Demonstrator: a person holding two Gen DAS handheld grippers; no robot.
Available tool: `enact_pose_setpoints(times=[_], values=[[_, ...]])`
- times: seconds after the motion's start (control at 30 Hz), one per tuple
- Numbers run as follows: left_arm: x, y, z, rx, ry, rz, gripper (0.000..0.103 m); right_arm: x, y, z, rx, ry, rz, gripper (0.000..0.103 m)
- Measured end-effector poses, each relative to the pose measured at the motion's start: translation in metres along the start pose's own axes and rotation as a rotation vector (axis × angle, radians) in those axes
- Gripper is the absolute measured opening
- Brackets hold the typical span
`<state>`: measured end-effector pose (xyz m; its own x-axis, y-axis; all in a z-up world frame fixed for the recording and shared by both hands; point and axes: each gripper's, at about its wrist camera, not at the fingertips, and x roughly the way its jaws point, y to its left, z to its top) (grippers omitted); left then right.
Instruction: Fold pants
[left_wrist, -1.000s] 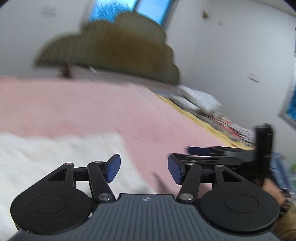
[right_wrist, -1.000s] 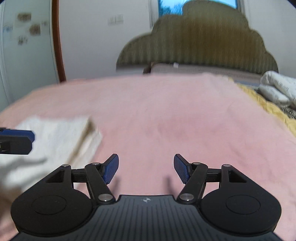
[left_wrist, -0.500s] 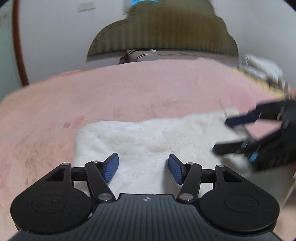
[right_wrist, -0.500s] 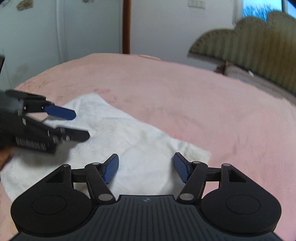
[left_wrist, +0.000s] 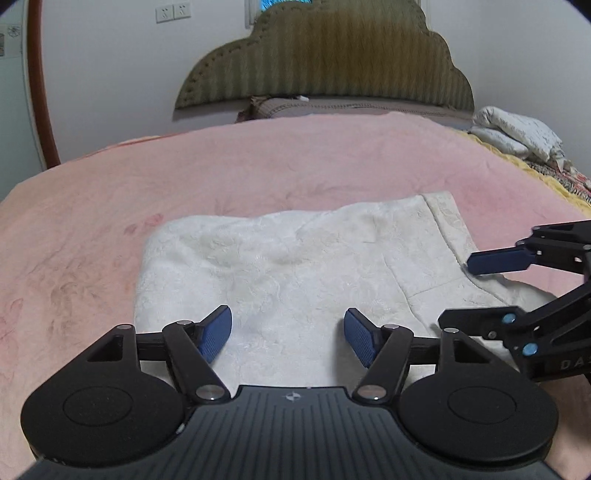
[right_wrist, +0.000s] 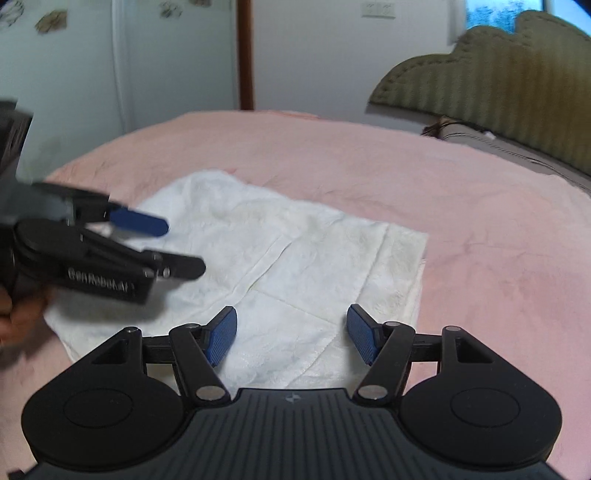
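White fleecy pants lie folded into a rough rectangle on the pink blanket. My left gripper hovers over their near edge. Its jaws are opening, and only the cloth below shows between the blue pads. The right gripper reaches in from the right over the pants' right end, open and empty. In the right wrist view the pants spread ahead of the right gripper, which stands open above their near edge. There the left gripper comes in from the left, held by a hand.
An olive padded headboard stands at the far end of the bed. White folded bedding and a yellow quilt edge lie at the right. A brown door frame is on the left wall.
Both views have swung down and round onto the white pants, which now fill the middle. The grippers have drawn in over the pants from either side. The left jaws stand a little wider.
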<state>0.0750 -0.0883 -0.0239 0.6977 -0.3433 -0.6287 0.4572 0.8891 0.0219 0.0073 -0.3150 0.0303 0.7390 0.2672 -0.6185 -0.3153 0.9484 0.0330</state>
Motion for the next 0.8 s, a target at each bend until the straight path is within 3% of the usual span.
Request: enact_pose_setpoints(times=[0.2, 0.3, 0.5, 0.8], values=[[-0.003, -0.005, -0.003, -0.005, -0.008, 0.041, 0.079, -0.016, 0.010, -0.006, 0.013, -0.038, 0.047, 0.065], [-0.004, -0.009, -0.003, 0.008, -0.007, 0.063, 0.082, -0.007, 0.013, -0.014, -0.011, 0.006, 0.010, 0.065], [-0.007, -0.014, -0.004, 0.036, -0.006, 0.099, 0.092, -0.005, 0.013, -0.017, 0.006, -0.004, 0.000, 0.065], [-0.015, -0.018, -0.009, 0.020, -0.006, 0.115, 0.095, -0.015, 0.018, -0.017, 0.024, -0.020, -0.032, 0.066]])
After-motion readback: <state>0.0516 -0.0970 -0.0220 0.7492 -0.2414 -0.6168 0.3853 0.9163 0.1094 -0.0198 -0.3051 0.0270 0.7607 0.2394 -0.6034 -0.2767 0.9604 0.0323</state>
